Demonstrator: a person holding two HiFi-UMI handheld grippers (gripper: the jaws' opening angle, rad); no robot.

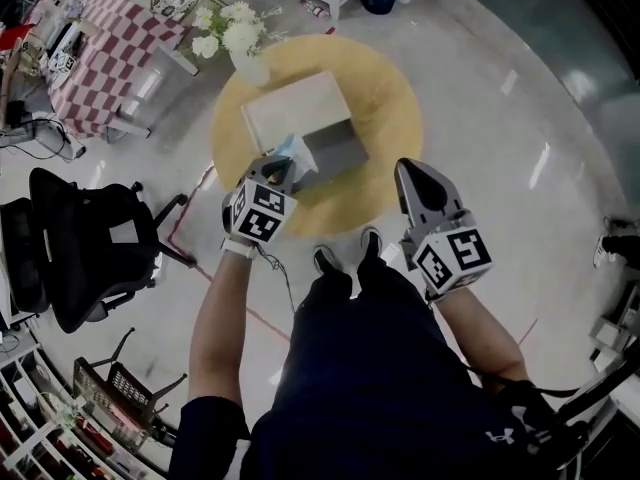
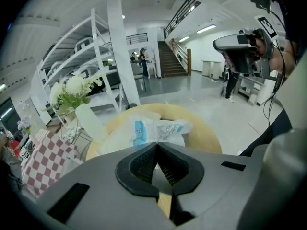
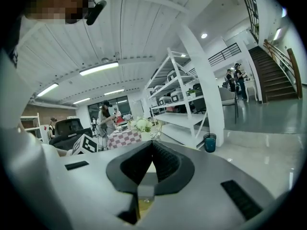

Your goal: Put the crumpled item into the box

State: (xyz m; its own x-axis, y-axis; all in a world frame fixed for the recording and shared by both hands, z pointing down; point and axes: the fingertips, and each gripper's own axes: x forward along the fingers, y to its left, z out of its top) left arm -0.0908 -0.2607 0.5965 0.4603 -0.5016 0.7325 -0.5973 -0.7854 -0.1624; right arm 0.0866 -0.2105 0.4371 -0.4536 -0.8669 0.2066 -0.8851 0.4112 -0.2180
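Left gripper (image 2: 157,146) is pinching fully closed on the lower edge of the crumpled item (image 2: 160,130), a white-and-blue wrapper sticking out just past the tips. In the head view that wrapper is hanging at the left edge of the open box (image 1: 335,150), which is sitting on the round yellow table (image 1: 392,103). Right gripper (image 3: 152,147) is hovering apart beside the table, jaws together, gripping nothing.

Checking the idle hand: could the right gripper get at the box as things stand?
Probably yes. The right gripper hangs at the table's edge with bare tabletop between it and the box; the left gripper and crumpled item crowd only its left side.
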